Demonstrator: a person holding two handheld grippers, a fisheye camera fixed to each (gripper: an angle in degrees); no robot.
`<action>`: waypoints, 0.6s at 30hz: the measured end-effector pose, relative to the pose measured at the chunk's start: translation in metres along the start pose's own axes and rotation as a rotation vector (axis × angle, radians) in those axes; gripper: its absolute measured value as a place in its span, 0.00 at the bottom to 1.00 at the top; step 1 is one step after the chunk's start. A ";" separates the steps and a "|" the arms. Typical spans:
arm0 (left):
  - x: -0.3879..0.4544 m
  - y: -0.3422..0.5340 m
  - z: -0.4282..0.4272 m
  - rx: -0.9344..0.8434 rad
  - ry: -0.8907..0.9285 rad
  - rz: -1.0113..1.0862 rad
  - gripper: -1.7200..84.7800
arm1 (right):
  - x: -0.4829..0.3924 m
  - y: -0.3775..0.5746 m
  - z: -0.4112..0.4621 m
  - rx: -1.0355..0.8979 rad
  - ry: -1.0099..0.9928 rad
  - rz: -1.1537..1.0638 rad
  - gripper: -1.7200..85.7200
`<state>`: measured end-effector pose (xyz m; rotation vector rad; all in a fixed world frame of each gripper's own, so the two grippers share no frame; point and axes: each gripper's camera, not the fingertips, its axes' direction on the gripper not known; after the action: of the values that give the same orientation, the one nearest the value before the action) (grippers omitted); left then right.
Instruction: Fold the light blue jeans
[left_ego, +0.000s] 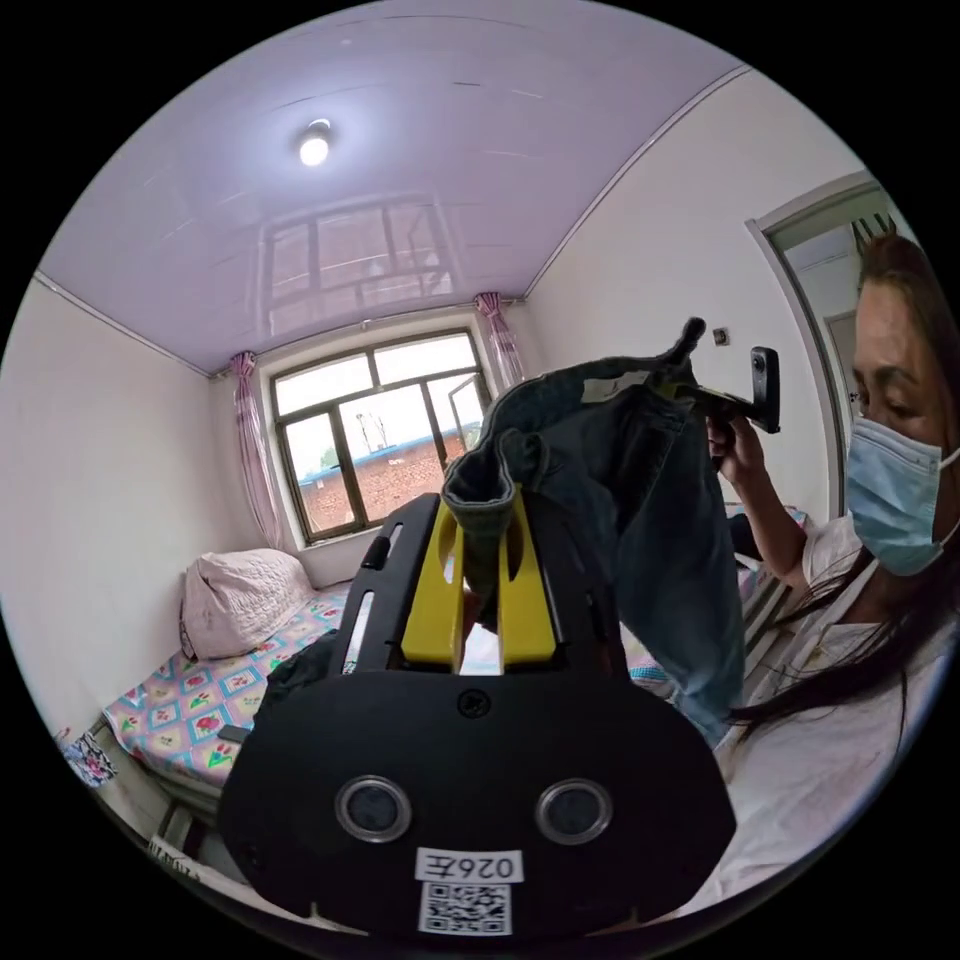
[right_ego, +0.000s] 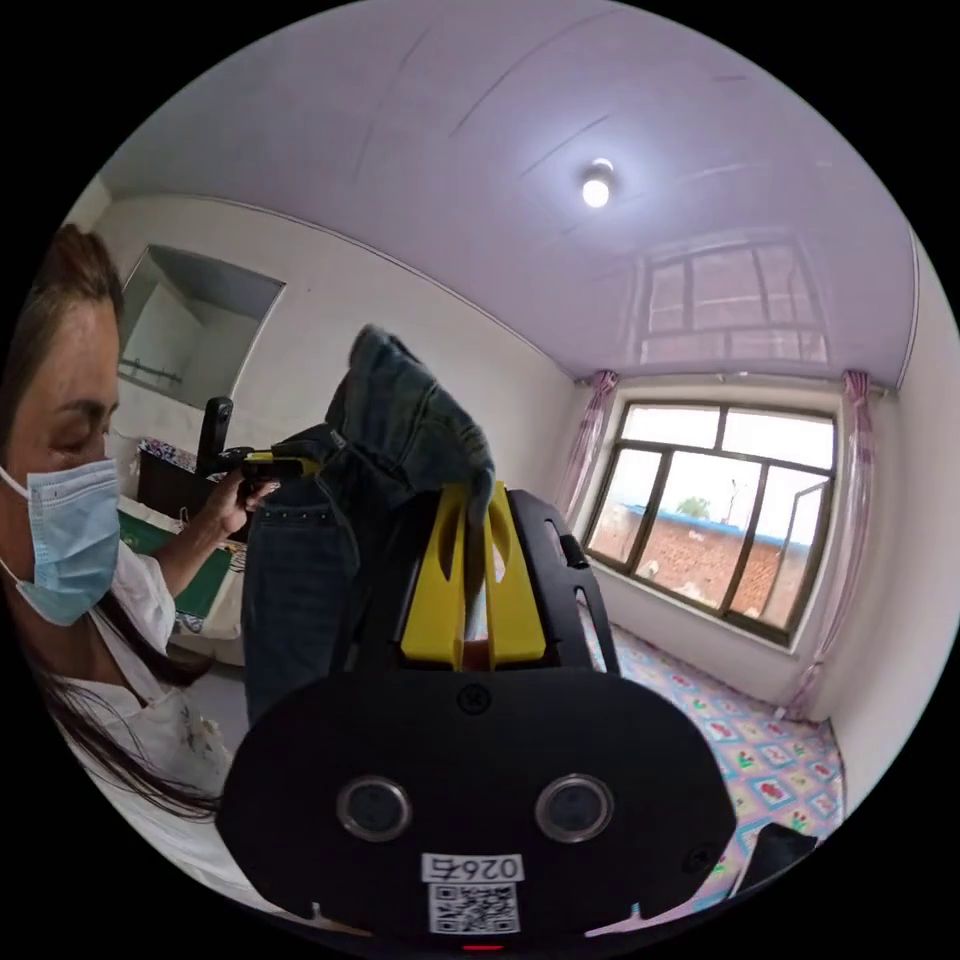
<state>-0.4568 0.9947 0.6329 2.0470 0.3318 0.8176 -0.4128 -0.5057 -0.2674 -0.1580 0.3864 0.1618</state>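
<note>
Bedroom with white walls, a glossy lilac ceiling with one round lit lamp (left_ego: 314, 146), and a wide dark-framed window (left_ego: 385, 430) hung with pink curtains. Below the window lies a bed under a patchwork sheet of pale squares with red flowers (left_ego: 190, 710); a lumpy white quilted bundle (left_ego: 240, 600) rests at its far end. A person in a white top and a face mask stands beside the bed, arms raised.

Held up in the air between the arms are the light blue denim jeans (left_ego: 640, 500), well above the bed, with the legs hanging down in loose folds. The left gripper, black body with yellow jaws (left_ego: 480, 560), has both jaws closed on a bunched edge of denim. The right gripper, of the same make (right_ego: 475, 560), is likewise clamped on another edge of the cloth; in the left gripper view it appears farther off, in the person's hand (left_ego: 735, 450).

The denim looks thick, fairly heavy and limp, not slippery or fragile. It will likely sag wherever unsupported, so firm seams such as the waistband or hems seem the best places to hold.

No containers can be made out.
</note>
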 end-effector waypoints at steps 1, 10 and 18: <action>0.003 -0.004 -0.001 0.007 -0.002 0.006 0.07 | -0.010 -0.014 -0.006 0.008 0.022 -0.029 0.00; 0.035 -0.061 -0.009 0.064 0.020 0.075 0.07 | -0.048 -0.073 -0.021 0.031 0.119 -0.067 0.00; 0.065 -0.135 -0.036 0.200 -0.024 0.220 0.06 | -0.037 -0.118 -0.024 0.074 0.176 -0.031 0.00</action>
<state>-0.4225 1.1293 0.5650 2.3080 0.1824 0.9226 -0.4338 -0.6296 -0.2604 -0.1052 0.5644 0.1027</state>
